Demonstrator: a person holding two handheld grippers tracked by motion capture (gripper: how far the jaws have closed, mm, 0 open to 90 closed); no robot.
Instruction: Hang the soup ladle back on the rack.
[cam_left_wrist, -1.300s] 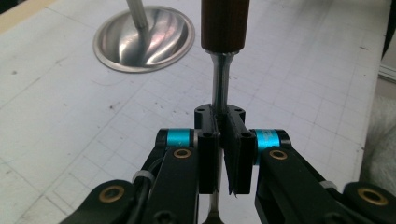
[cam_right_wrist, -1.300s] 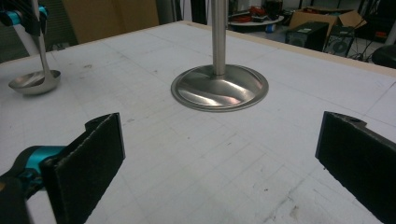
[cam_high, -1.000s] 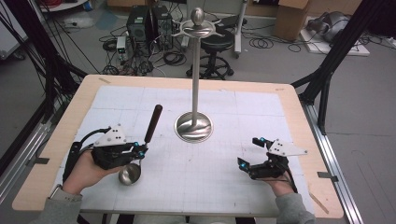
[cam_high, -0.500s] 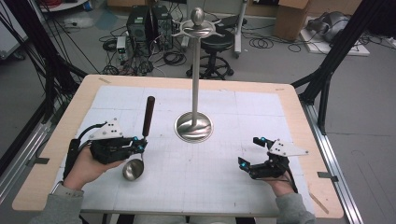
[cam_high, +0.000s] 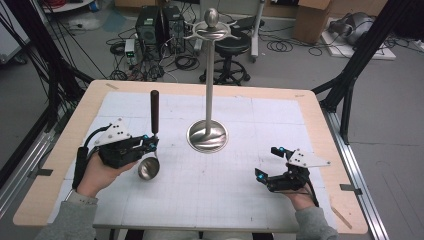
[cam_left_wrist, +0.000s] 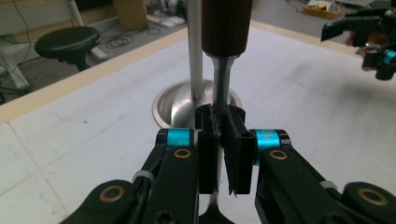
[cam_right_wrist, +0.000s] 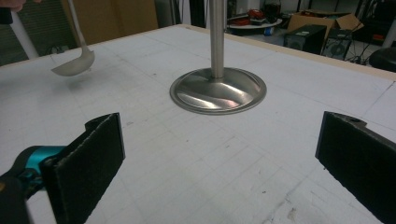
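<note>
The left gripper (cam_high: 150, 145) clamps a ladle (cam_high: 149, 167) upright by its neck, left of the stand (cam_high: 208, 135). The right gripper (cam_high: 267, 162) rests wide open, empty. Probably bound for the stand's hooks: lift vertically, avoiding the pole.

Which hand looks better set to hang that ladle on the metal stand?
The left. The left gripper already clamps the ladle by its shaft, handle up, beside the stand. The right gripper sits open and empty.
</note>
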